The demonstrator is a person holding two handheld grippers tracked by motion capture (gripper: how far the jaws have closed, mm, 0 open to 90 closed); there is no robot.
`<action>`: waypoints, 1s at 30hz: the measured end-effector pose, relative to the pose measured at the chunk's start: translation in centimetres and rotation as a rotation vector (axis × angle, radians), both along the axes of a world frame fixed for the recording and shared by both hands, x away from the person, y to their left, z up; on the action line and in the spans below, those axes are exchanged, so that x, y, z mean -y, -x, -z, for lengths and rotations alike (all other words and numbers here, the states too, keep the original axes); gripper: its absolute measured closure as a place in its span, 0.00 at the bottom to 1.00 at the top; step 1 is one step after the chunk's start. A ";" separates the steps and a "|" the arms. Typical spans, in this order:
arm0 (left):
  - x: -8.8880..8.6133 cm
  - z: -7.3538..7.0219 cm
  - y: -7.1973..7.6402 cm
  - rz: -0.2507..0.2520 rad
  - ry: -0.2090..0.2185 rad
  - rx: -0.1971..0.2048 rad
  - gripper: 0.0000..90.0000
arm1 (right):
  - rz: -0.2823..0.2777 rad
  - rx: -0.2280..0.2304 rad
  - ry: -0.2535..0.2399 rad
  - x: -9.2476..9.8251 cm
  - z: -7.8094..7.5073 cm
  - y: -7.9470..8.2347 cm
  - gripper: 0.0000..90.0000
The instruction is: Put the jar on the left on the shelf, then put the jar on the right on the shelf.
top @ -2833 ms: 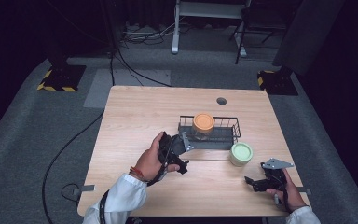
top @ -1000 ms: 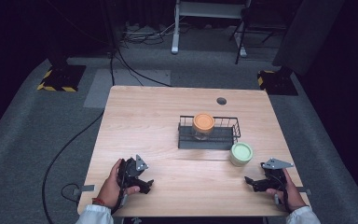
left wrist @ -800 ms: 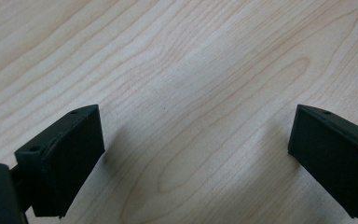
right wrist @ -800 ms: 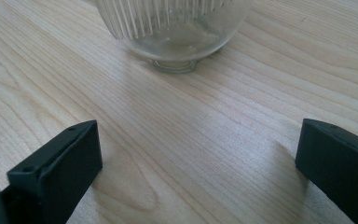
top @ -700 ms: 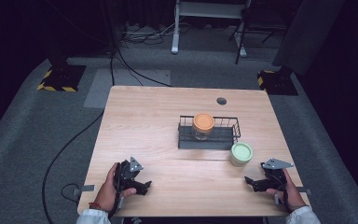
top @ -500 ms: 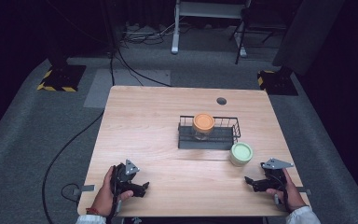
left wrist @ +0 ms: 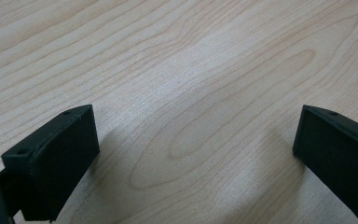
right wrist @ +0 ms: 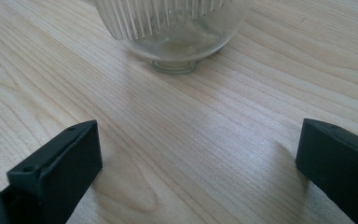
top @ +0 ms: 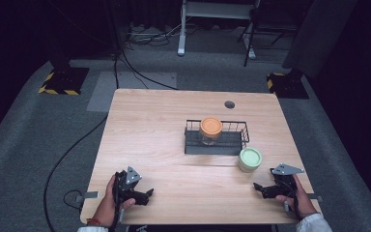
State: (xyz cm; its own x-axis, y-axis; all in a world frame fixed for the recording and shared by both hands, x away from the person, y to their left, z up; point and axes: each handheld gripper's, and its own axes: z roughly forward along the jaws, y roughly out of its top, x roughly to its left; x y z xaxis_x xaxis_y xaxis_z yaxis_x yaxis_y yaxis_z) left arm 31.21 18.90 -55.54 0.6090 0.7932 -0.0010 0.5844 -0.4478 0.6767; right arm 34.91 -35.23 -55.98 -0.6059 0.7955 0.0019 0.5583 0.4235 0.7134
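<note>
A glass jar with an orange lid [top: 211,128] stands in a black wire basket [top: 216,144] at the table's centre right. A second ribbed glass jar with a pale green lid [top: 249,158] stands on the wood just right of the basket; its glass base [right wrist: 172,28] shows ahead of my right gripper. My left gripper [top: 147,195] rests low at the front left edge, open and empty over bare wood [left wrist: 191,135]. My right gripper [top: 258,187] sits at the front right, open and empty, a short way in front of the green-lidded jar.
The wooden table [top: 149,130] has a small round cable hole [top: 229,104] near its far edge. Grey carpet surrounds the table, with cables [top: 67,150] on the floor at left and stands with yellow-black bases [top: 60,82] behind.
My left gripper has drawn back from beside the basket to the front left edge of the table. The right gripper and both jars have stayed put.
</note>
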 end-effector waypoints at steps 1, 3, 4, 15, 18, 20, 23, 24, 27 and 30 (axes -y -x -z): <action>0.0 0.0 0.0 0.000 0.000 0.000 0.00 | 0.000 0.000 0.000 0.0 0.0 0.0 0.00; 0.0 0.0 0.0 0.000 0.000 0.000 0.00 | -0.001 0.000 0.000 0.0 0.0 0.0 0.00; 0.0 0.0 0.0 0.001 0.000 0.000 0.00 | -0.001 0.000 0.000 0.0 0.0 0.0 0.00; 0.0 0.0 0.0 0.001 0.000 0.000 0.00 | -0.002 0.000 0.000 0.0 0.0 0.0 0.00; 0.0 0.0 0.0 -0.002 0.000 -0.001 0.00 | -0.001 0.000 0.000 0.0 0.0 0.0 0.00; 0.0 0.0 0.0 -0.003 0.000 0.000 0.00 | 0.000 0.000 0.000 0.0 0.0 0.0 0.00; 0.0 0.0 0.0 -0.004 0.000 0.000 0.00 | 0.002 -0.001 0.000 0.0 0.0 0.0 0.00; 0.0 0.0 0.0 -0.003 0.000 0.000 0.00 | 0.002 -0.001 0.000 0.0 0.0 0.0 0.00; 0.0 0.0 0.0 -0.003 0.000 0.000 0.00 | 0.001 -0.003 0.002 0.0 0.0 0.0 0.00; 0.0 0.0 0.0 -0.003 0.000 -0.001 0.00 | -0.001 -0.011 0.007 -0.1 -0.1 -0.1 0.00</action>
